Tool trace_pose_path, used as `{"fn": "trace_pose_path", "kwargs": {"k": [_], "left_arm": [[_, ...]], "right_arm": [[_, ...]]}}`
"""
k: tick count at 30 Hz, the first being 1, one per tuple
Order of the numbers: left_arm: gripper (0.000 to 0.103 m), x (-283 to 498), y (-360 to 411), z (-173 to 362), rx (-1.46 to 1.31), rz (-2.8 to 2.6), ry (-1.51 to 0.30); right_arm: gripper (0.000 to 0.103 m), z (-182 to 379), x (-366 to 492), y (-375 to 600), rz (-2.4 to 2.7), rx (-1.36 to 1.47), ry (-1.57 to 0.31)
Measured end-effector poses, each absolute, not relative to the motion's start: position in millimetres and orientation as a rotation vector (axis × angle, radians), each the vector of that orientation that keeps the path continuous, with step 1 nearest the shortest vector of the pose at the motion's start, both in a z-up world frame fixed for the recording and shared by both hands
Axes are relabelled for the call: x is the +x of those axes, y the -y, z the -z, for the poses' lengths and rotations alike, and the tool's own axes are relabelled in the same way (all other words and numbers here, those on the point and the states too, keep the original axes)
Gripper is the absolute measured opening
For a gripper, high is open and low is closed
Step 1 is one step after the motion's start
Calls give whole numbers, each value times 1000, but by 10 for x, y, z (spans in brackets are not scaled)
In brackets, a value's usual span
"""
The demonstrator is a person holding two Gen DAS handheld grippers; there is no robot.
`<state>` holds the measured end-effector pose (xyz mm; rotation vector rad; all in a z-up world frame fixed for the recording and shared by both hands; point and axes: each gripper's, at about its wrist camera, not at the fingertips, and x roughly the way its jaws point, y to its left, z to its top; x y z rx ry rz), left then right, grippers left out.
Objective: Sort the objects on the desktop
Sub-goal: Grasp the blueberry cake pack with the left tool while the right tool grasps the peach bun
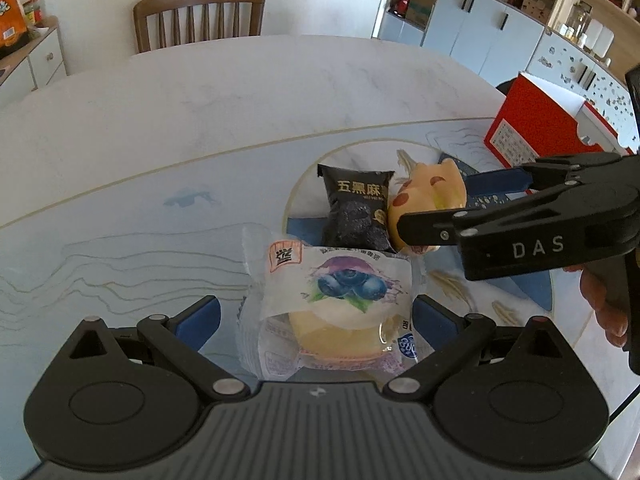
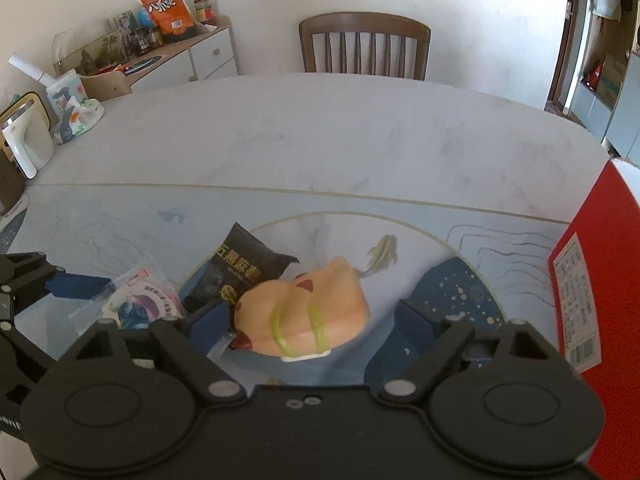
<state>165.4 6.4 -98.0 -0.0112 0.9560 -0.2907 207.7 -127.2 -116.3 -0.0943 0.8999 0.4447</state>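
Snacks and a toy were clustered on a round motif of the mat [image 1: 120,216] that covered the near part of the marble table [image 1: 240,80]. A blueberry bun [image 1: 336,304] in a clear wrapper lay nearest, between the wide-open fingers of the left gripper [image 1: 316,314]; nothing was gripped, and contact with the pads could not be told. A black packet [image 1: 356,212] lay just beyond it, its near end touching or overlapped by the bun wrapper. A yellow toy [image 2: 304,312] lay beside the packet, between the spread fingers of the right gripper [image 2: 308,320]. Those fingers were seen well apart on either side of the toy, which was blurred; whether a pad touched it could not be made out. In the left view, the toy [image 1: 428,196] was partly hidden by the right gripper [image 1: 460,204]. A red box [image 1: 536,128] stood at the table's right edge, cut off by the frame in the right view. A wooden chair [image 1: 200,16] was set at the far side of the table against a pale wall. A low cabinet [image 2: 200,56] with an orange bag [image 2: 166,6] on it stood to the left, and grey cupboards [image 1: 480,28] with open shelves to the right. A tissue pack [image 2: 76,116] and a white appliance [image 2: 24,140] were seen at the table's left edge.
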Motion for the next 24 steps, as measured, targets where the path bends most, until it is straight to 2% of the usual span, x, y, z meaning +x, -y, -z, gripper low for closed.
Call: {"fn": "trace_pose_path", "kwargs": {"k": [5,8,10,24], "left_arm": [[100,1632,-16,976,17,296,-942],[93,1614,11,956,31,312,-928],[85,1600,31,944,38,323,-920],[66,1574,26,885,23,347,-917]], "right_arm": [[78,1174,2081,1291,-462,-82,-908],[73,1171,2078,1294,-473,-74,-910],[73,1167,2073,1299,-473,-72,-909],[70,1057,1991,1437,-432,-52,-889]]}}
